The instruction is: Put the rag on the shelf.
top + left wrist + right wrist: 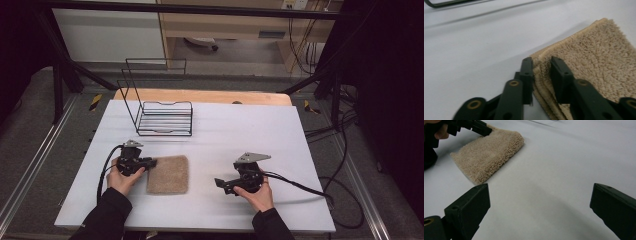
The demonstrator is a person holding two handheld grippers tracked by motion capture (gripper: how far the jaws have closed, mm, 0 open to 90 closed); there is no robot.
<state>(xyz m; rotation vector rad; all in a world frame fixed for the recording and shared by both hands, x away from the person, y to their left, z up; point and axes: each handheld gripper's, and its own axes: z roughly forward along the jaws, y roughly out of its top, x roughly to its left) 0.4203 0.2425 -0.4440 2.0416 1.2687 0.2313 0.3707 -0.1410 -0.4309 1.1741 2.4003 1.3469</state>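
The folded beige towel (168,174) lies flat on the white tabletop (240,130), left of centre and toward the person's edge. The left gripper (541,75) is at the towel's upper left corner; its jaws are clamped on the folded edge, with the layered pile bunched between them. The right gripper (539,210) is held low over bare tabletop, well apart from the towel, jaws wide apart with nothing between them. A black wire rack (159,111) stands behind the towel.
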